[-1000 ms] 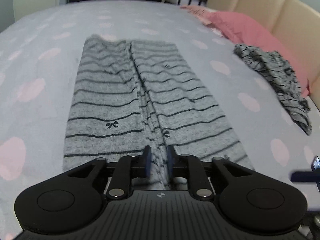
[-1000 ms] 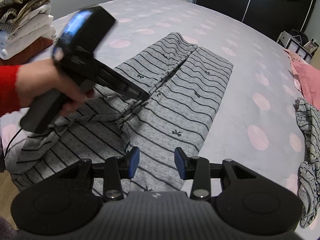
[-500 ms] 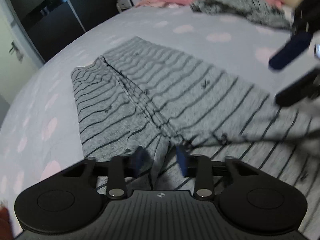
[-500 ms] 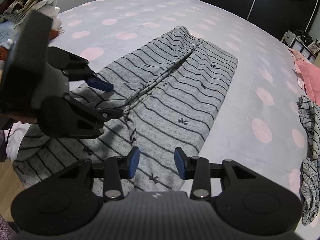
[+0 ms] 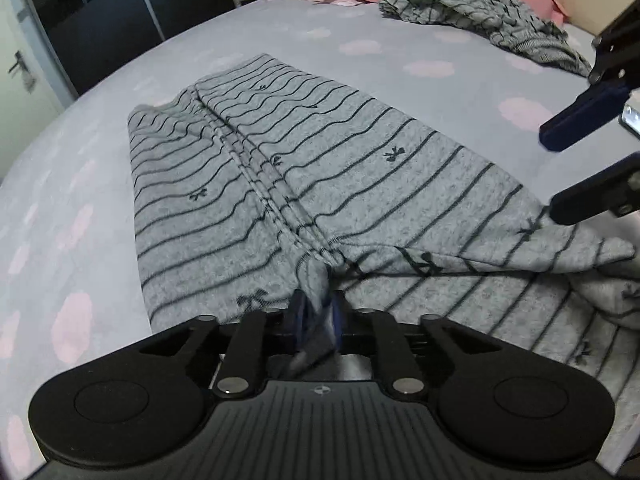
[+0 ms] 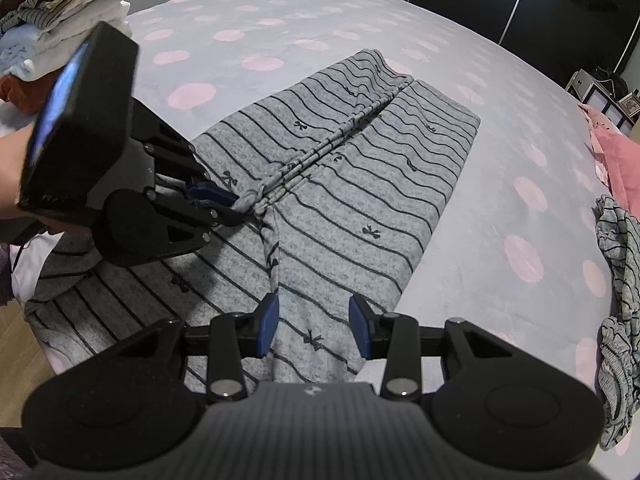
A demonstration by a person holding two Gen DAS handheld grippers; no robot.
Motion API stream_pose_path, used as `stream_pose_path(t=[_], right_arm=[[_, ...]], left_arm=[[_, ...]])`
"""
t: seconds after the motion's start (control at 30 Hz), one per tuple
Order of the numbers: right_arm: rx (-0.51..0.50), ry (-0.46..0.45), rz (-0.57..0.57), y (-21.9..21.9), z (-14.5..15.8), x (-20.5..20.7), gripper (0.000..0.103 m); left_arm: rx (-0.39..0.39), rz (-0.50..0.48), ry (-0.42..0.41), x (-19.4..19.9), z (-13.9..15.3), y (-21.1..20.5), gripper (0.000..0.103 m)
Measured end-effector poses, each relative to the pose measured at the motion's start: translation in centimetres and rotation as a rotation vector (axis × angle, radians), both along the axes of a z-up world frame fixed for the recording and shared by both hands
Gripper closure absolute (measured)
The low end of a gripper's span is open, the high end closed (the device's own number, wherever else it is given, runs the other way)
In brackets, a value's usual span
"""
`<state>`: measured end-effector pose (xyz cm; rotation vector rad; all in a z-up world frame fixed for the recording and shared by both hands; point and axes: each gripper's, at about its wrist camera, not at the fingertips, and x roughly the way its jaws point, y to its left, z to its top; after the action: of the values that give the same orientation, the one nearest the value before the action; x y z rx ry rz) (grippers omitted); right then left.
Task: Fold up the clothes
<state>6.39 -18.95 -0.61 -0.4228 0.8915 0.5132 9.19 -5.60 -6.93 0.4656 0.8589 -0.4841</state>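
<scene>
The left gripper (image 5: 316, 316), spread half a second ago, now pinches the striped trousers (image 6: 360, 184) at the crotch seam, while the right gripper (image 6: 314, 330) hovers spread, so the fold can start.

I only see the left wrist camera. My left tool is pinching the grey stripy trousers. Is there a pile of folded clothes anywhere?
Observer: Yes. A stack of folded clothes sits at the far left of the lilac bedspread with pink spots, behind the left tool.
Operator: Is my other tool holding something?
Observer: No. The right tool is open over the near end of the grey striped trousers, and it grips nothing.
Operator: What's past the bed on the left?
Observer: A strip of wooden floor shows beside the near left edge.
</scene>
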Motion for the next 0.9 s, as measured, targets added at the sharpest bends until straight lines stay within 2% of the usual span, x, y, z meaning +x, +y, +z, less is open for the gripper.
stream_pose_path(t=[0.03, 0.17, 0.23, 0.3, 0.4, 0.43, 0.47, 0.57, 0.6, 0.7, 0.77, 0.8, 0.83, 0.87, 0.9], right_arm=[[0.000, 0.002, -0.004, -0.1, -0.1, 0.0, 0.061], [0.005, 0.013, -0.022, -0.6, -0.3, 0.0, 0.061], [0.007, 0.016, -0.031, -0.9, -0.4, -0.2, 0.061], [0.008, 0.022, -0.037, -1.2, -0.6, -0.6, 0.061], [0.006, 0.032, -0.034, -1.5, -0.9, -1.4, 0.059], [0.009, 0.036, -0.036, -1.6, -1.1, -1.6, 0.050], [0.013, 0.039, -0.037, -1.8, -1.4, -1.9, 0.046], [0.031, 0.060, -0.049, -2.2, -2.0, -2.5, 0.045], [0.038, 0.068, -0.054, -2.3, -2.3, -2.7, 0.045], [0.058, 0.095, -0.069, -2.7, -3.0, -3.0, 0.045], [0.064, 0.113, -0.074, -2.8, -3.7, -3.2, 0.045], [0.066, 0.122, -0.077, -2.8, -4.0, -3.3, 0.049], [0.057, 0.126, -0.078, -2.9, -4.4, -3.5, 0.056], [0.047, 0.129, -0.079, -2.9, -4.8, -3.6, 0.058], [0.037, 0.132, -0.080, -2.9, -5.1, -3.8, 0.068]], left_arm=[[-0.009, 0.005, 0.005, -0.4, 0.3, 0.2, 0.075], [-0.020, 0.038, -0.041, -2.7, 2.4, 1.7, 0.069], [-0.023, 0.098, -0.085, -3.9, 3.5, 3.1, 0.058], [-0.027, 0.164, -0.112, -4.9, 4.2, 4.8, 0.057], [-0.009, 0.241, -0.098, -5.9, 3.9, 6.8, 0.056], [0.003, 0.257, -0.088, -6.2, 3.6, 7.3, 0.056], [0.015, 0.270, -0.083, -6.5, 3.3, 7.6, 0.056], [0.012, 0.322, -0.079, -7.2, 2.0, 8.7, 0.056], [-0.012, 0.347, -0.058, -7.2, 1.7, 9.1, 0.057], [-0.092, 0.393, 0.026, -7.1, 0.5, 10.1, 0.073], [-0.072, 0.380, 0.008, -7.8, 0.5, 9.7, 0.075], [-0.047, 0.356, -0.012, -8.3, 0.6, 9.2, 0.076], [-0.014, 0.325, -0.032, -8.7, 0.8, 8.6, 0.080], [0.022, 0.297, -0.047, -9.1, 0.8, 8.1, 0.086], [0.056, 0.283, -0.050, -9.3, 0.6, 7.8, 0.094]])
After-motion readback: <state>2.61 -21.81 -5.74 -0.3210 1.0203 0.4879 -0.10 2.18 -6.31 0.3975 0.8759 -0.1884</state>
